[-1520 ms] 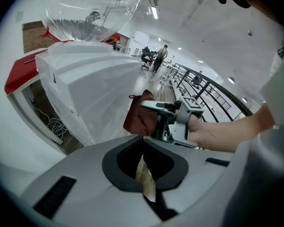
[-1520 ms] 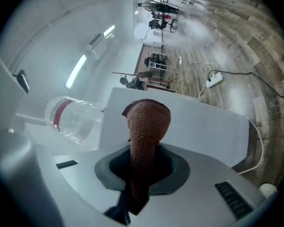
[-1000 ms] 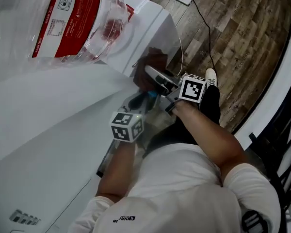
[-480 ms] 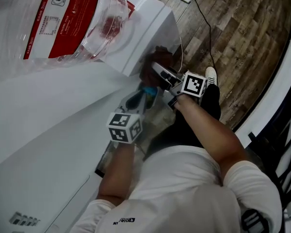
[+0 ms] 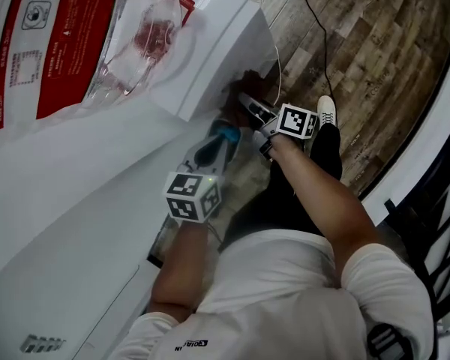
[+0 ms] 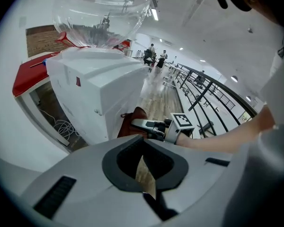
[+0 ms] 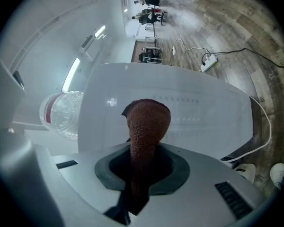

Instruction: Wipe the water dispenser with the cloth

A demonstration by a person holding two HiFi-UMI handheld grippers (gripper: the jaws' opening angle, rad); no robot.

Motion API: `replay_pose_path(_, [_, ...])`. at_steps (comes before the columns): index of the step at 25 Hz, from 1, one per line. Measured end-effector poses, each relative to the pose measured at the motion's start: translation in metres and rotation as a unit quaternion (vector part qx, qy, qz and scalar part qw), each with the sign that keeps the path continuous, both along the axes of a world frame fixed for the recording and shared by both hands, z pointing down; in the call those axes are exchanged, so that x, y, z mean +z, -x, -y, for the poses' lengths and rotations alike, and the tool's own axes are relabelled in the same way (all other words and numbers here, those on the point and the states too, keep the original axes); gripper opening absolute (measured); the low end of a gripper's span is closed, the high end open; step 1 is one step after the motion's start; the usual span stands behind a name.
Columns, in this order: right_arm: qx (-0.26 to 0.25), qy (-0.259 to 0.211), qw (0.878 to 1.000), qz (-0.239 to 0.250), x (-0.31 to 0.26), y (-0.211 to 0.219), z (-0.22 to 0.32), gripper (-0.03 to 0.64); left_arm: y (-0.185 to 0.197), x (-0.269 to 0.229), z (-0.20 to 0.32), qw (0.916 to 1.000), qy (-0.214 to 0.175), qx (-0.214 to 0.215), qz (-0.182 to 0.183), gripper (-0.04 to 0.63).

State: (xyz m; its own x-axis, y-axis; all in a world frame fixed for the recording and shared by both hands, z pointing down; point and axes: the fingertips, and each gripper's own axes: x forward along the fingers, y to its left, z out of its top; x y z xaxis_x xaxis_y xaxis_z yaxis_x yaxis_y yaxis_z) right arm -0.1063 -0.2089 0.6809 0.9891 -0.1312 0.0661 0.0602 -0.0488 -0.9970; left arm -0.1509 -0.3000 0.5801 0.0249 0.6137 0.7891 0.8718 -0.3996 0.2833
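A wood floor (image 5: 375, 66) spreads under a white water dispenser (image 5: 210, 58), and a clear bottle (image 5: 75, 36) with a red label stands neck-down in the dispenser's top. The person stands just beside it with a gripper in each hand.

The right gripper (image 5: 249, 105) points at the dispenser's side wall just under the top edge. It is clenched on a brown cloth (image 7: 146, 122). The cloth runs up from between the jaws, and its rounded free end lies against the white wall.

The left gripper (image 5: 221, 141) sits near the right one, a little lower and closer to the person. It points the same way, and its jaws are drawn together with nothing between them, leaving only a thin sliver of floor showing through.

A white power strip (image 7: 209, 59) lies on the floor beyond the dispenser, with a dark cable (image 5: 315, 21) trailing from it.
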Motion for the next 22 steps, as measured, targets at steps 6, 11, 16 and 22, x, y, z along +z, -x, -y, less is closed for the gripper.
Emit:
replay_pose_path(6, [-0.004,-0.013,0.999,0.036,0.055,0.005,0.000,0.058,0.007,0.019,-0.004,0.9998,-0.014,0.007,0.011,-0.011])
replay_pose_path(11, [-0.006,-0.022,0.997,0.067,0.099,0.010,0.001,0.058,0.014,0.031,-0.006,0.9995,-0.026,0.005,0.017,-0.011])
replay_pose_path(16, [-0.035,-0.020,0.995,0.096,0.136,0.015,0.004,0.058,0.022,0.037,-0.008,0.9992,-0.030,-0.006,0.024,-0.011])
replay_pose_path(22, [-0.042,-0.028,0.991,0.123,0.174,0.016,0.005,0.058,0.026,0.046,-0.006,0.9984,-0.037,-0.032,0.028,-0.011])
